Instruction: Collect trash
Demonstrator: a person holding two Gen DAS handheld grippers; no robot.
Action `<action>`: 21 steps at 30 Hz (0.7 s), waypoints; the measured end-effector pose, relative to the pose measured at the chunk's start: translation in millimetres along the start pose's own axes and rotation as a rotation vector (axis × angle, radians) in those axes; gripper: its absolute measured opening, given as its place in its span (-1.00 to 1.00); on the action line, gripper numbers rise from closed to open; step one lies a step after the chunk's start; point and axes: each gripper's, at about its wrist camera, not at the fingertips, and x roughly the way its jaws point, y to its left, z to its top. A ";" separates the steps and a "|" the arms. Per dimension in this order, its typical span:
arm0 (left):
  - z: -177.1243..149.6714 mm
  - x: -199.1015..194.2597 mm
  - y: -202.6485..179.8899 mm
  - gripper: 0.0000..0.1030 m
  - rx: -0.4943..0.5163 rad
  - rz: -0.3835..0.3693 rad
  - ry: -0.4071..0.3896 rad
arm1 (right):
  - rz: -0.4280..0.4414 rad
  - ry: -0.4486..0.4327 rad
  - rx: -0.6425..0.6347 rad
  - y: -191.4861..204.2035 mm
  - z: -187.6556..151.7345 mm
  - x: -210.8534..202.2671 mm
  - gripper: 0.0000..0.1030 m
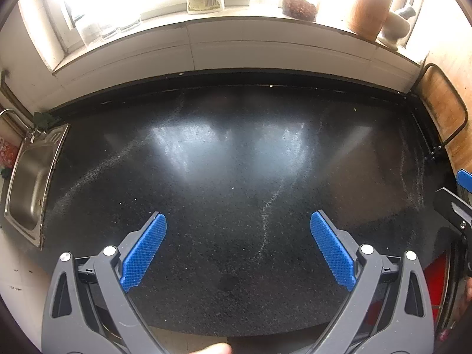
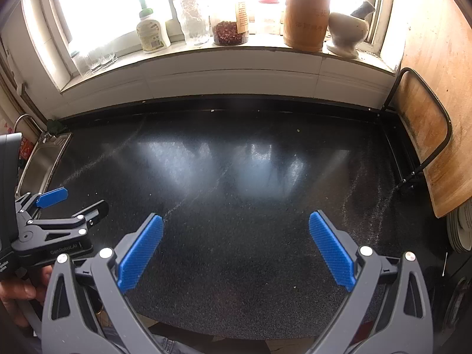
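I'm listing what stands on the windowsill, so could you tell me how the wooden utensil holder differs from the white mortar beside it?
The wooden utensil holder is a tall, brown, straight-sided cylinder; the white mortar is lower, pale and bowl-shaped on a flared foot. The holder carries several utensils standing upright, while the mortar holds a single pestle leaning to the right. Both stand upright on the windowsill, side by side.

"GenRobot.AI" on the left gripper (image 2: pixel 72 203) body

A dark speckled countertop (image 2: pixel 236 236), glossy with window glare and streaked with pale dusty smears, carries a steel sink (image 1: pixel 28 183) set into its left end, a wooden cutting board (image 2: pixel 424 135) in a black wire rack at its right, and tiny crumbs (image 2: pixel 298 130).
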 end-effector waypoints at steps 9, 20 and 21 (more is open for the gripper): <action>-0.4 -1.0 -0.8 0.85 0.004 -0.003 -0.002 | 0.007 0.001 -0.011 1.2 1.6 2.3 0.87; 1.4 2.1 -5.4 0.85 0.010 -0.014 -0.010 | 0.012 0.004 -0.006 -6.3 5.1 7.2 0.87; 2.1 2.9 -5.3 0.85 0.008 -0.012 -0.009 | 0.012 0.006 -0.006 -7.5 5.7 8.2 0.87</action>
